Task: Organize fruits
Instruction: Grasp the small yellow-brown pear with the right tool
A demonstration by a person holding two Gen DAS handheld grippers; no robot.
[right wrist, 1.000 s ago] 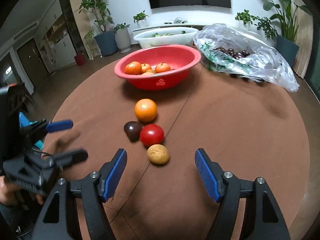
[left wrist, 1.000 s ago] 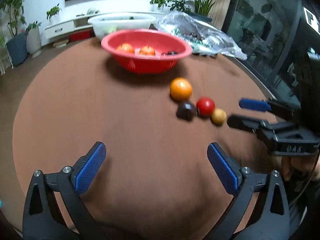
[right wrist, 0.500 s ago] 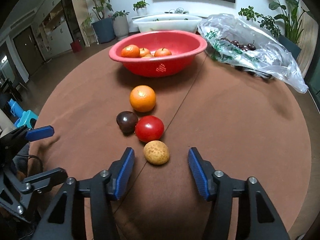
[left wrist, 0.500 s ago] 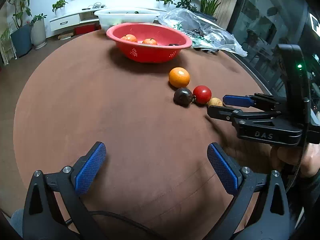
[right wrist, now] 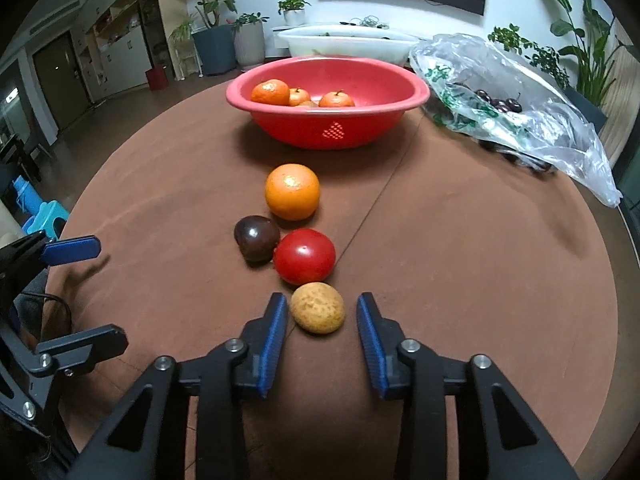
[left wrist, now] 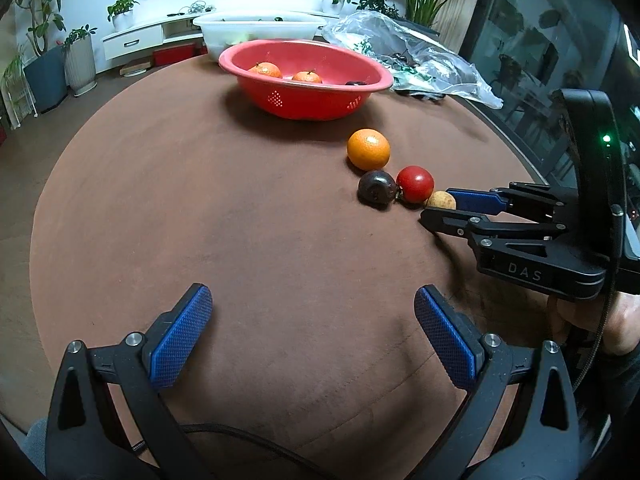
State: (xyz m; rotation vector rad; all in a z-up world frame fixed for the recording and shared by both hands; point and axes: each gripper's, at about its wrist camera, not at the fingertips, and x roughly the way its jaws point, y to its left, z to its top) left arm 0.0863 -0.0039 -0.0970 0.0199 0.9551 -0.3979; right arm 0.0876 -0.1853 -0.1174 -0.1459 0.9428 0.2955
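Left view: my left gripper (left wrist: 312,334) hangs wide open over bare desk (left wrist: 200,208), holding nothing; the right gripper (left wrist: 438,206) is at the tan fruit (left wrist: 441,200), last in the row below the bowl (left wrist: 304,80)

Right view: my jaws have just been closing around the tan fruit (right wrist: 317,307), pads beside it, a sliver of gap each side, not yet pinching. Next I reckon: finish the squeeze gently, lift clear of the tomato (right wrist: 305,256), carry to the bowl (right wrist: 326,92)
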